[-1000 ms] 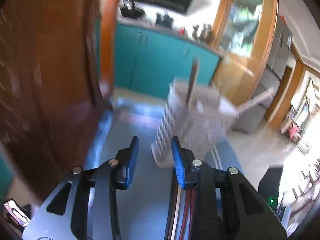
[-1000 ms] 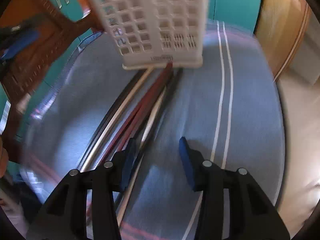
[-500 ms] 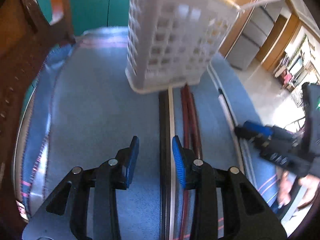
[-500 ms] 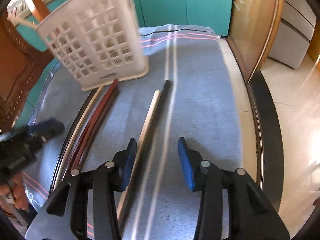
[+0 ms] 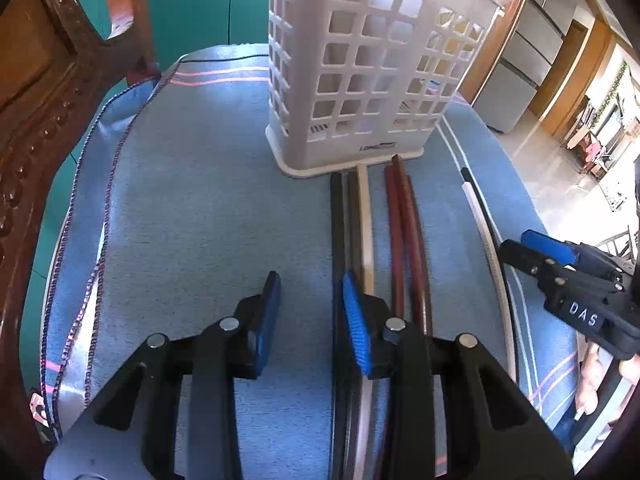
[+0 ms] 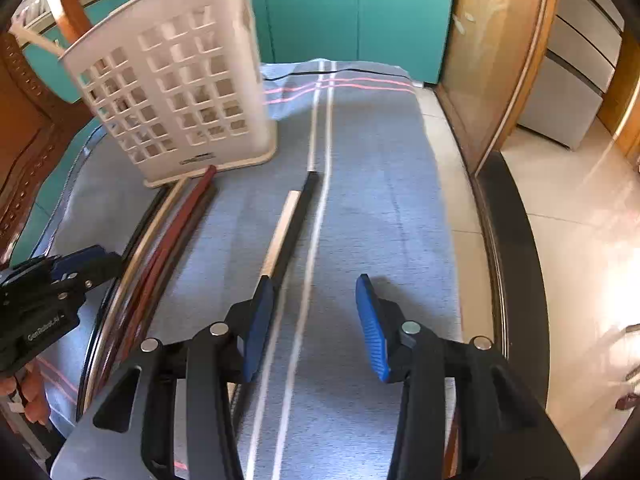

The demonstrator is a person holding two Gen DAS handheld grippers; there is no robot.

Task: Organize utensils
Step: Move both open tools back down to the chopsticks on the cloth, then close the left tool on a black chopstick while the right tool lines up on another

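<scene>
Hovering left gripper: spread, empty, beside dark chopsticks, ready to pinch.
Right gripper: spread, empty.
Holder: upright, awaiting chopsticks.

Blue cloth w/ pink & white stripes covers the table, carved dark wood chair at its left edge, teal cabinet doors behind, wood-framed glass panel & grey drawer unit to the right, over pale tiled floor.
</scene>
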